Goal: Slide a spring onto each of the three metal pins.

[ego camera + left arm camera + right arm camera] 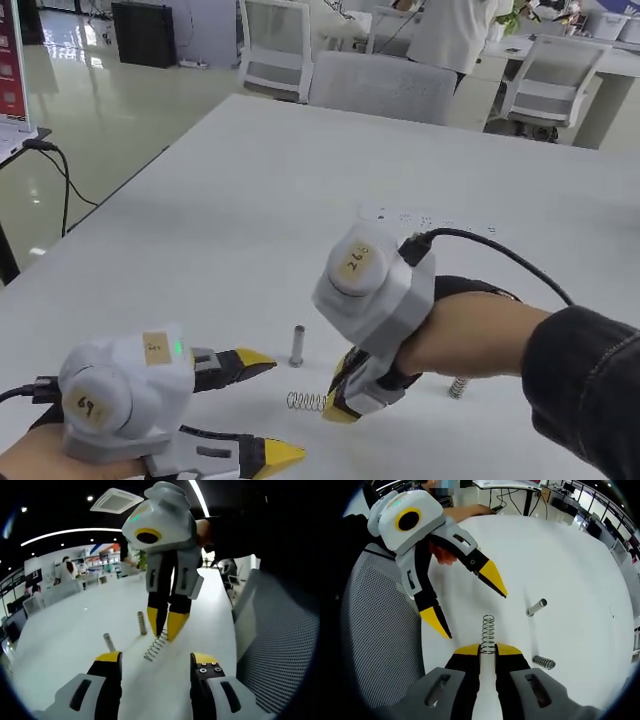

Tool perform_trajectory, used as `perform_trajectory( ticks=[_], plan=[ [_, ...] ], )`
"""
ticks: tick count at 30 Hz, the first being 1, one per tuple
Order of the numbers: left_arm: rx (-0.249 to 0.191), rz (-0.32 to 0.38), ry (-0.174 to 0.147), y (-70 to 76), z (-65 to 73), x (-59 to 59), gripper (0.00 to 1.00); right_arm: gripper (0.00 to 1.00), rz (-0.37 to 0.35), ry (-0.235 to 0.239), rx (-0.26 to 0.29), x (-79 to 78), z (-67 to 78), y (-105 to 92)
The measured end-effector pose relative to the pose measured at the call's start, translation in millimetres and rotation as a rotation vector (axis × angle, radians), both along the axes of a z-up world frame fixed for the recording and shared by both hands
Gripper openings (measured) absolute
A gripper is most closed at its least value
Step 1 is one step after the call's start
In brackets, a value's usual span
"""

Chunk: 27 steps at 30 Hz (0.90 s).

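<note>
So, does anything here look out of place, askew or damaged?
Nothing looks damaged or spilled. One spring lies flat on the table, its end pinched in the right tongs. A bare pin stands upright nearby.

White table (pixel 250 200), matte top. A flat white socket strip (pixel 420 217) lies on it toward the far right. Grey upholstered chair (pixel 385 85) stands at the far edge. Behind it are two white-framed chairs, one (pixel 275 45) to the left, one (pixel 550 85) to the right. Person in white top (pixel 450 30) stands between them, cut off by the frame. Glossy pale floor (pixel 100 110) on the left, with a black cable (pixel 62 180) trailing over it. Dark cabinet (pixel 145 30) at the back. Left gripper view: grey mesh chair back (pixel 280 630) beside the table edge; ceiling vent (pixel 116 500) and curved light strip (pixel 65 532) overhead.
</note>
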State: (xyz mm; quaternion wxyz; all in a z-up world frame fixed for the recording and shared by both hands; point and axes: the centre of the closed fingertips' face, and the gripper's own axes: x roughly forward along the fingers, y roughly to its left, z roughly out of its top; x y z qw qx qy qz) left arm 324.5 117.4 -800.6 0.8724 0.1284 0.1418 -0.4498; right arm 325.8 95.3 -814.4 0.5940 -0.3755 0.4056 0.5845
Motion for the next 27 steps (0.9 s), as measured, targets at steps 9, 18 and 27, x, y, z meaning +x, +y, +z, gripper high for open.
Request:
perform_trajectory(
  ticks=[9, 18, 27],
  plan=[
    [0.016, -0.04, -0.044, -7.2, 5.4, -4.3, 0.32, 0.08, 0.018, 0.015, -0.002, -10.4, 8.4, 0.4],
    [0.028, -0.065, -0.074, -10.7, 7.0, -6.4, 0.17, 0.08, 0.023, 0.025, -0.011, -15.3, 10.3, -0.9],
    [0.062, -0.082, -0.08, -12.6, 1.7, -7.5, 0.1, 0.08, 0.021, 0.032, -0.007, -19.2, 13.6, -0.6]
  ],
)
